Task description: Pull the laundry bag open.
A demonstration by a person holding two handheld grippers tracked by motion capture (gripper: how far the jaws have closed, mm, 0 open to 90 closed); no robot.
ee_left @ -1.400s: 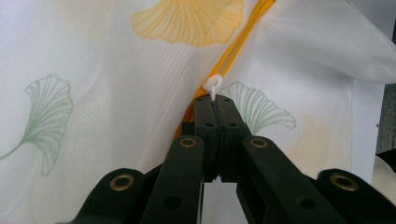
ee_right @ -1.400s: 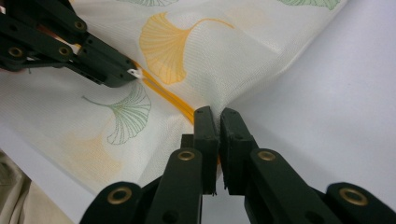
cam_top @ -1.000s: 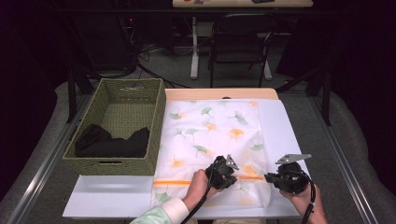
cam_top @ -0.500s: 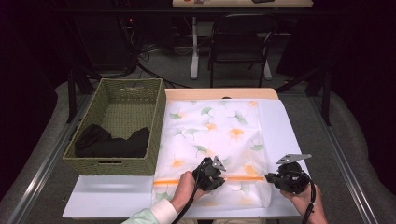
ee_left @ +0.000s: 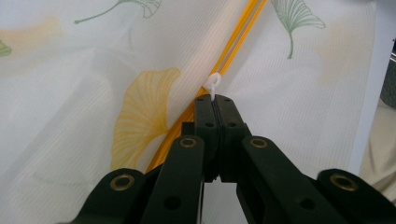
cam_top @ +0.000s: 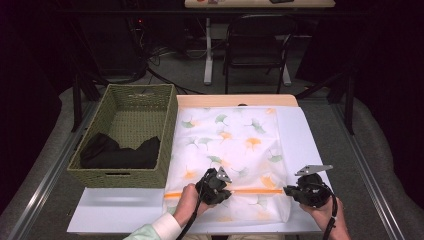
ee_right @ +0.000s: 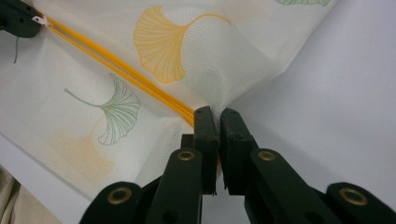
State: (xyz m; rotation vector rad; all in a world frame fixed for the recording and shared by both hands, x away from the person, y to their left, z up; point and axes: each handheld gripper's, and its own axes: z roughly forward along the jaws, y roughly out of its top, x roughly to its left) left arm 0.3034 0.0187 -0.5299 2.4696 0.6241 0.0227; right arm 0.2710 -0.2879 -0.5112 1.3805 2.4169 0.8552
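While dark cloth fills basket.

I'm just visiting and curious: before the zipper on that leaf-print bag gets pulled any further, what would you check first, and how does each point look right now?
1. Left gripper shut on the white zipper pull: ok.
2. Right gripper pinching the end of the mesh bag by the orange zipper: ok.
3. Zipper line straight between the two grippers: ok in the high view.
4. Fabric caught in the slider: cannot tell; the jaws cover it.
5. Path along the zipper toward the bag's left edge free of other things: ok.
6. Green basket with the black cloth standing apart from the bag: cannot tell; their edges run very close.
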